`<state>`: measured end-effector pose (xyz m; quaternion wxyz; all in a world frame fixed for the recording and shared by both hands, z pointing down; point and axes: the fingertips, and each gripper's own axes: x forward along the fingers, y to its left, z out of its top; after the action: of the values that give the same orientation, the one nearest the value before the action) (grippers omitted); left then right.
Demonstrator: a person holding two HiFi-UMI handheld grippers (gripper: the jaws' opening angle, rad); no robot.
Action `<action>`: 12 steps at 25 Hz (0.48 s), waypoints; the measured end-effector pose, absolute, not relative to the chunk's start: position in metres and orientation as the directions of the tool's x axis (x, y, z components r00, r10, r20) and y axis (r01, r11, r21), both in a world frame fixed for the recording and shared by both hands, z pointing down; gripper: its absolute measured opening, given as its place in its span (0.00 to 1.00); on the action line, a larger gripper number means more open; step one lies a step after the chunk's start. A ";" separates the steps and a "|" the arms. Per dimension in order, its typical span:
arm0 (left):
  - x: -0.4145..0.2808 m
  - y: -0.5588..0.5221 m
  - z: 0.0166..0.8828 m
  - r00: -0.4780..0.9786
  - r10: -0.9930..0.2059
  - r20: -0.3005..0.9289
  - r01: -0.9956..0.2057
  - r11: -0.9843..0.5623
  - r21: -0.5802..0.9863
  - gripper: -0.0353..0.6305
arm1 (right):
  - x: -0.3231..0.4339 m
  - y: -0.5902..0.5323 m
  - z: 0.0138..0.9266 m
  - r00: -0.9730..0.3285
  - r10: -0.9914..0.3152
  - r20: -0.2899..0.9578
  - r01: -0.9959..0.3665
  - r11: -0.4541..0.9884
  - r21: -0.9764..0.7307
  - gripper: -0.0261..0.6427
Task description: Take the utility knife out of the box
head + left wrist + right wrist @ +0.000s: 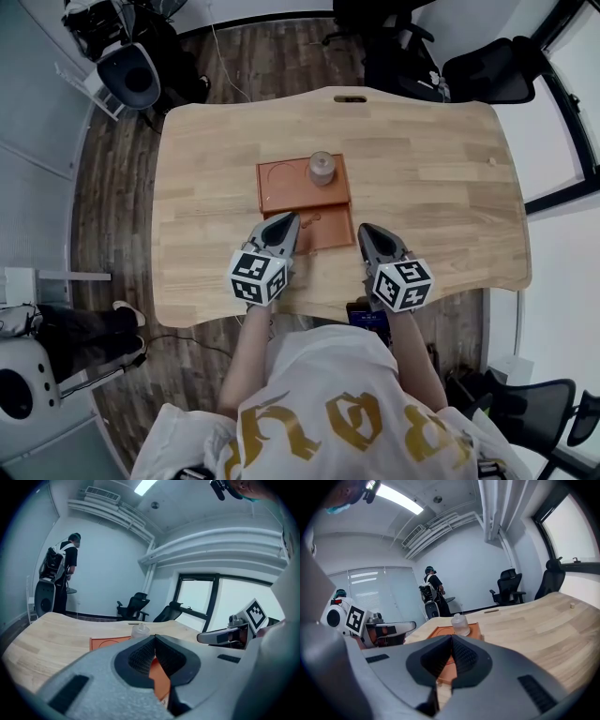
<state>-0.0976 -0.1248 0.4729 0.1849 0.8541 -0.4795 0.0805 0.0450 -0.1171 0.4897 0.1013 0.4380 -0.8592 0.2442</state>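
A flat orange box (302, 192) lies open in the middle of the wooden table (427, 178). A small clear bottle (322, 168) stands on its far half. In its near half is a small orange shape (309, 222); I cannot tell if it is the utility knife. My left gripper (281, 225) is shut and empty, its tips over the box's near left corner. My right gripper (367, 232) is shut and empty just right of the box. The box (157, 674) (440, 632) and the bottle (139, 630) (459, 624) show past each gripper's jaws.
Black office chairs (487, 67) stand beyond the table's far right corner. A round white and black device (129, 75) stands at the far left. A person with a backpack (433, 592) stands by the far wall. The table's front edge runs just below both grippers.
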 end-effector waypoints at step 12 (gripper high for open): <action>-0.095 -0.138 0.495 0.528 -0.772 0.353 -0.848 -0.462 0.258 0.07 | 0.048 -0.131 0.511 -0.596 -0.680 0.427 -0.803 0.488 -0.343 0.06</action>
<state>-0.0953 -0.1381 0.4950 0.2042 0.8499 -0.4767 0.0930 0.0476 -0.1313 0.5106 0.1178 0.4338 -0.8544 0.2604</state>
